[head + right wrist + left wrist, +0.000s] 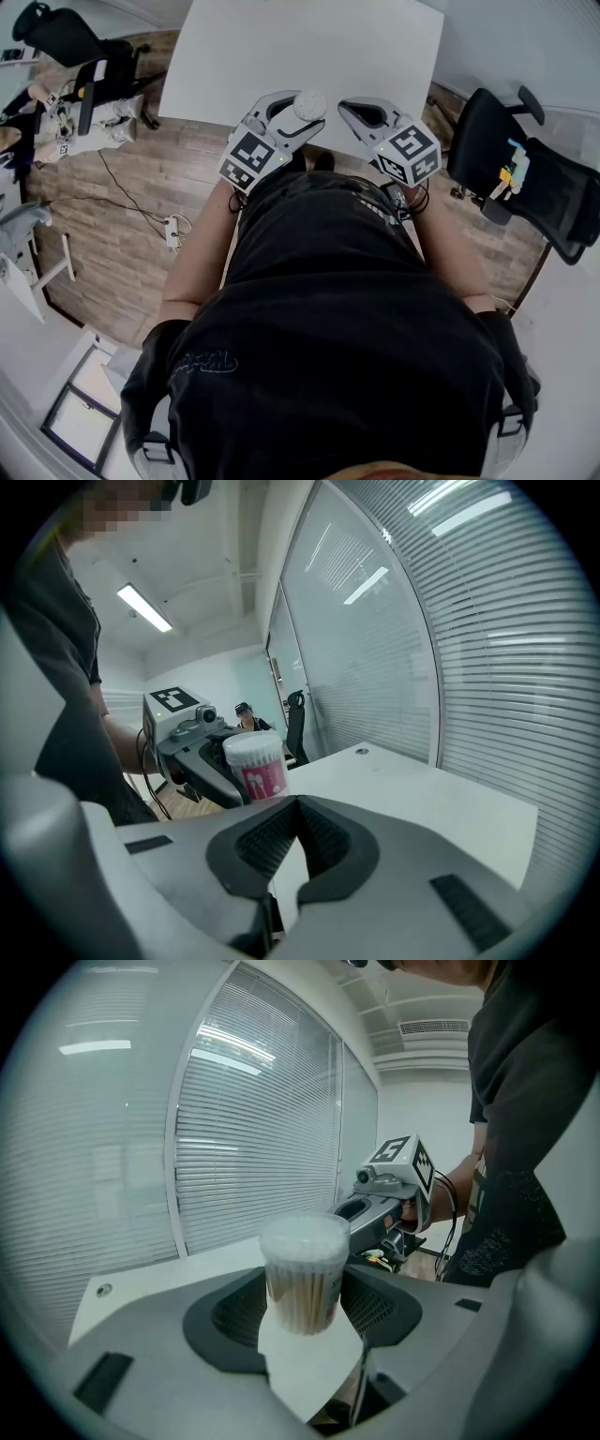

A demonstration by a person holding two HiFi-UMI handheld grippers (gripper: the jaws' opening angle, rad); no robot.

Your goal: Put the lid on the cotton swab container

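The cotton swab container (308,104) is a clear round tub with a pink label and a whitish lid (304,1235) on its top. It stands upright between the jaws of my left gripper (302,114), which is shut on its sides, just above the near edge of the white table (281,56). The left gripper view shows the swabs inside the tub (303,1279). My right gripper (347,110) hangs beside it on the right, shut with nothing between its pads (323,832). From the right gripper view the container (256,766) appears to the left, apart from the right jaws.
A black office chair (525,178) stands to the table's right and another (66,37) at the far left. A power strip (173,232) with a cable lies on the wooden floor. Window blinds (253,1129) run behind the table.
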